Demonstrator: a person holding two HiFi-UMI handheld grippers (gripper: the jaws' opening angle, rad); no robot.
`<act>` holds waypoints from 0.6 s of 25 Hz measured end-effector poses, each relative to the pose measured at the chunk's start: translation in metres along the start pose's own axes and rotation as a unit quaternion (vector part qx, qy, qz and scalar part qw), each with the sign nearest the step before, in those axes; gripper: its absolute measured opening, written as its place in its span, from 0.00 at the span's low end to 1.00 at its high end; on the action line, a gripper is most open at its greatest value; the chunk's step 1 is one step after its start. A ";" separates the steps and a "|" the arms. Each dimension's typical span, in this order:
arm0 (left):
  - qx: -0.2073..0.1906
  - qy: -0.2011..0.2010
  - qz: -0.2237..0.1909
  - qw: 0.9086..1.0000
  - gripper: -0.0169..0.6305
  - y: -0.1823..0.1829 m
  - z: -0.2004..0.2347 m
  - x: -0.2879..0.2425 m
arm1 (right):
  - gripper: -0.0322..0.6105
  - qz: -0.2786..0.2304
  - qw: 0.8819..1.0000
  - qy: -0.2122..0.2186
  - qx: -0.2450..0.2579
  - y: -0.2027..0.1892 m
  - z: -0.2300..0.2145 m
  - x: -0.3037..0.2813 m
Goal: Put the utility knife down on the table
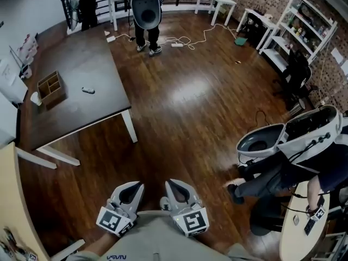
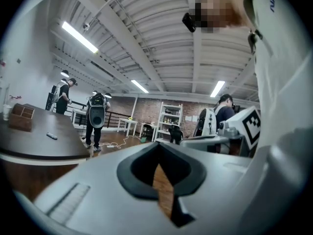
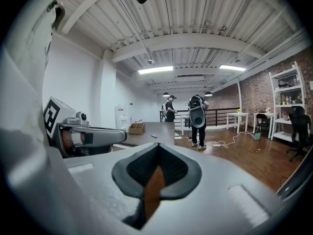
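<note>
Closest to the lens, left gripper (image 1: 130, 192) and right gripper (image 1: 176, 192) side by side, tucked low against the torso and aimed out over bare wooden floor (image 1: 185, 107). Both claws pinched together at the tips, with nothing between them and only floorboards showing through the slot lower down in each gripper view. Carried empty, most likely because nothing here is left to grip. Well apart from both, at the upper left of the head view, dark table (image 1: 81, 58). Near its middle, a small pale thing lying flat: too small to be certain, but probably the utility knife (image 1: 88, 90), alone on the tabletop and touched by nothing. Toward the table's left edge, a wooden compartment box (image 1: 50, 87) and a white cup (image 1: 35, 98), both apart from the knife, so no clutter around it. Judging by that layout, put-down already done, with both tools well clear of the table. Beyond the table's far end, a standing person with a backpack rig (image 1: 147, 15); at the right, another person bent low (image 1: 283, 162).
</note>
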State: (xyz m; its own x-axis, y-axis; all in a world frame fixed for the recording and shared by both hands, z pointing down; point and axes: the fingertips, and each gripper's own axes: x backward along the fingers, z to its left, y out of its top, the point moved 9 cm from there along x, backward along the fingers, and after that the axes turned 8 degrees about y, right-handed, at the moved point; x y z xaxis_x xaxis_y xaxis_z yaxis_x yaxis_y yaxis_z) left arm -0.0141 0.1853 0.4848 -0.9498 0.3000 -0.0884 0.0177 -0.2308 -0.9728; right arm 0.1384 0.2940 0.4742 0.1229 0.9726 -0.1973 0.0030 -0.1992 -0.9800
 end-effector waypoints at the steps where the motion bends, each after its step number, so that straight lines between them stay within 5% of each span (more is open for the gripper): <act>1: 0.000 0.006 0.001 1.000 0.03 0.000 -0.005 -0.004 | 0.05 -0.002 1.000 0.003 0.003 -0.001 -0.006 0.005; 15: -0.019 0.064 -0.014 0.998 0.03 -0.005 -0.026 -0.013 | 0.05 -0.001 0.998 0.062 0.014 -0.009 -0.030 0.012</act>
State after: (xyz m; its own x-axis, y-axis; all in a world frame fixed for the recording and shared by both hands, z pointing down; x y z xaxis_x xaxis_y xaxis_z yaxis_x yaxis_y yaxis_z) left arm 0.0065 0.2068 0.4855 -0.9021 0.4228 -0.0861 0.0061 -0.1870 -0.9823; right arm 0.1695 0.3040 0.4813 0.2448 0.9502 -0.1928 -0.0249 -0.1926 -0.9810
